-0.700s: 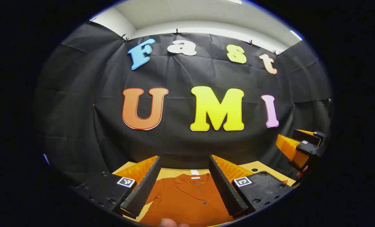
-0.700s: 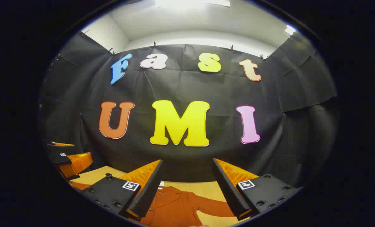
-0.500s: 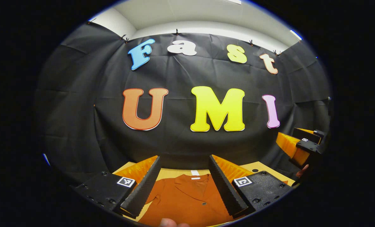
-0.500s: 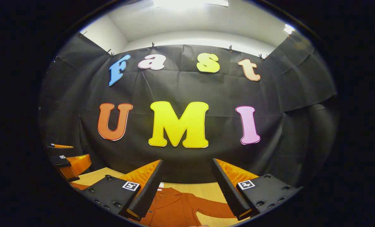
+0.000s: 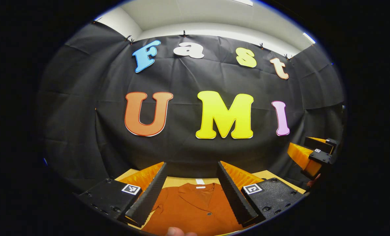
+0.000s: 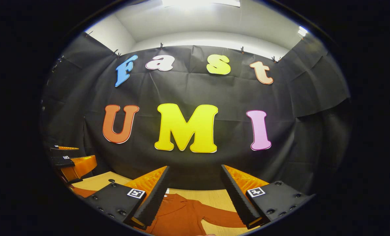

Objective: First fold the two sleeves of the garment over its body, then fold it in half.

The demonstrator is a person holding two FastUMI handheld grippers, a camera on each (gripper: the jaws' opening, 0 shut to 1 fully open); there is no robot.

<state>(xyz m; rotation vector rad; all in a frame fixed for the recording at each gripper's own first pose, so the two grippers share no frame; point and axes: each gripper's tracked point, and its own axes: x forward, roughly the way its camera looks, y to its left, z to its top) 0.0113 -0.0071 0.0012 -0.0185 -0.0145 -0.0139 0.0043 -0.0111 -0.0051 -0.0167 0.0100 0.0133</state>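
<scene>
A rust-orange garment (image 5: 195, 209) with a collar and a dark button lies flat on the wooden table (image 5: 181, 181), collar toward the booth wall. In the right gripper view the garment (image 6: 181, 216) shows one sleeve (image 6: 222, 218) stretched out to the right. My left gripper (image 5: 192, 168) hangs open above the garment's collar, nothing between its fingers. My right gripper (image 6: 195, 172) is open too, held above the garment's right shoulder. The right gripper (image 5: 313, 155) appears at the right edge of the left gripper view, and the left gripper (image 6: 68, 160) at the left edge of the right gripper view.
The black cloth wall (image 5: 188, 154) rises just behind the table's far edge. A fingertip (image 5: 175, 232) shows at the bottom of the left gripper view. A small dark hole (image 6: 111, 180) marks the tabletop near its left corner.
Both grippers have shifted only slightly, staying open above the garment. The garment has not moved.
</scene>
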